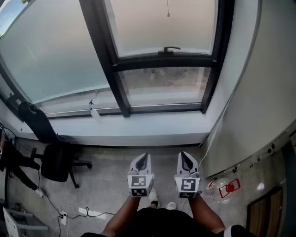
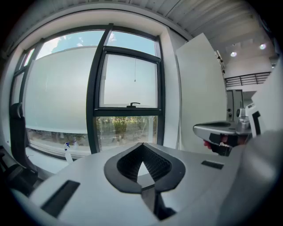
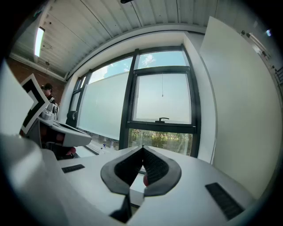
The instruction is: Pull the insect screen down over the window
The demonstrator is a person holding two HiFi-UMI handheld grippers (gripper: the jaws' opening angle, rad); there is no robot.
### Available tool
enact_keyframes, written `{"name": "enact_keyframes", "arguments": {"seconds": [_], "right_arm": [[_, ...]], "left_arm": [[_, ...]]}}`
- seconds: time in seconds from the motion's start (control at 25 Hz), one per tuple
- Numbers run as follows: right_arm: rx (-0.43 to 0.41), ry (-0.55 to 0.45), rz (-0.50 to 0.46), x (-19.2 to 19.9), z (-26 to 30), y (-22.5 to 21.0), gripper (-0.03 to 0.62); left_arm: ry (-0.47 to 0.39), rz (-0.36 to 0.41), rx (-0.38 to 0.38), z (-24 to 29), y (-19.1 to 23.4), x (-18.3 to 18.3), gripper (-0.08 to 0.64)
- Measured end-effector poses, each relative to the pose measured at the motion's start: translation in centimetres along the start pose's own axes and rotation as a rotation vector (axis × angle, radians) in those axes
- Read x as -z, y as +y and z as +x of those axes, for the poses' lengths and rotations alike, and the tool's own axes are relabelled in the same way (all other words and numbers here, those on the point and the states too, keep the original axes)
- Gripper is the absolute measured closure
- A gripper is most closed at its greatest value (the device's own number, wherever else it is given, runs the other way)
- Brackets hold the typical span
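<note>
Room: concrete floor (image 1: 111, 185), white sill (image 1: 152, 127) under a dark-framed window (image 1: 138, 28) on the far side, white wall to the right.

Head view. Left claw (image 1: 143, 158) and right claw (image 1: 186, 157) are side by side near the person, pointing toward the window and well apart from it. In the right-hand sash a thin pull cord (image 1: 168, 10) hangs in the upper pane, with a handle (image 1: 169, 49) on the crossbar below. A spray bottle (image 1: 94, 112) stands on the sill to the left. An office chair (image 1: 58, 162) is on the floor, far left.

Left gripper view. Left claw (image 2: 142, 148) is clenched, tips meeting, nothing between them. The cord (image 2: 135, 73) hangs far ahead and above.

Right gripper view. Right claw (image 3: 142, 150) is clenched likewise and empty. The cord (image 3: 162, 88) hangs above the handle (image 3: 162, 119).

Insect screen: no mesh can be made out over the pane. It is judged to be rolled up at the sash top, with the cord as its pull.

Step in hand: approach; the pull is not yet begun. The next move calls for closing the distance, raising one claw to the cord's lower end, unclenching it, gripping the cord and drawing straight down.
</note>
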State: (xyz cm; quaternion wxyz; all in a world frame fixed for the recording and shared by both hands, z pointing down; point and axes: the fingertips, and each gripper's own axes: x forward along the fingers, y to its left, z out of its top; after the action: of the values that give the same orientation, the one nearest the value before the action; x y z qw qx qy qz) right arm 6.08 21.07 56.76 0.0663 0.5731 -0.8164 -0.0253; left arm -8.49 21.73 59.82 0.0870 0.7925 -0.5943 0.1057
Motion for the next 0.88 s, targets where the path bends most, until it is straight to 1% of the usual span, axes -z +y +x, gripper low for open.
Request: {"name": "enact_keyframes", "arguments": {"seconds": [0.16,0.28,0.48,0.68,0.88], "right_arm": [[0.001,0.019,0.004,1.1,0.0,0.6,0.589],[0.0,0.012,0.004,0.8,0.1,0.7,0.589],[0.002,-0.005,0.055,0.1,0.3,0.6,0.589],[0.002,0.002,0.022,0.1,1.0,0.5,0.589],[-0.004,0.025,0.004,-0.1,1.2,0.2,0.589]], "left_arm": [[-0.003,-0.005,-0.005,-0.5,0.7,-0.1,0.557],[-0.002,-0.009,-0.015,-0.6,1.1,-0.2,0.557],[-0.013,-0.008,-0.013,-0.5,1.5,-0.8,0.557],[-0.015,0.0,0.013,0.5,0.9,-1.3,0.557],[-0.023,-0.016,0.049,0.9,0.2,-2.1,0.557]]}}
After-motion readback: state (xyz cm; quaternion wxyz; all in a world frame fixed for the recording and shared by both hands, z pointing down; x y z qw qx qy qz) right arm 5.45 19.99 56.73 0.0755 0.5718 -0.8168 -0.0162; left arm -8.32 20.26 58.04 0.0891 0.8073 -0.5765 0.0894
